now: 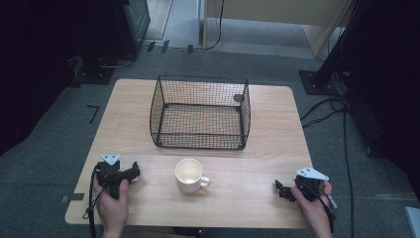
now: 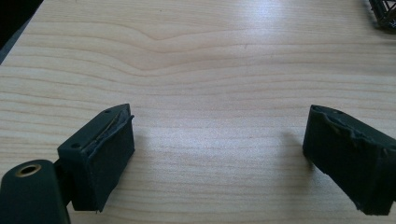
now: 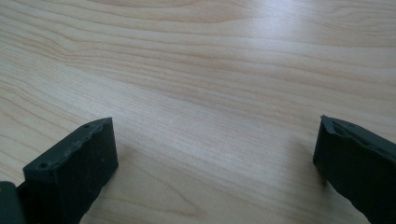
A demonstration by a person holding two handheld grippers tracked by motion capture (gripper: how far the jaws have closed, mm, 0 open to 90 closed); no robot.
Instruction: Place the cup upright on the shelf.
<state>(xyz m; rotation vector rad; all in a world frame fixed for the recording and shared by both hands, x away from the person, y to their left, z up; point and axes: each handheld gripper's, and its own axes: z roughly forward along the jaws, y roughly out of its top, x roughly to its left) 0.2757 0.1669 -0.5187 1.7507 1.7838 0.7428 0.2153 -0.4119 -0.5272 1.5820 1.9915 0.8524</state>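
Observation:
A white mug [image 1: 189, 175] stands upright on the wooden table [image 1: 257, 198], near the front middle, handle to the right. Behind it sits a black wire basket [image 1: 200, 113], with nothing inside. My left gripper [image 1: 132, 173] rests at the front left, held by a hand, pointing right toward the mug but apart from it. My right gripper [image 1: 280, 190] rests at the front right, pointing left. In the left gripper view the left gripper [image 2: 217, 149] is open over bare wood. In the right gripper view the right gripper [image 3: 217, 163] is open too, nothing between its jaws.
A corner of the basket [image 2: 384, 13] shows at the top right of the left gripper view. Grey floor surrounds the table, with cables [image 1: 327, 111] and black stands to the right and dark equipment at the far left.

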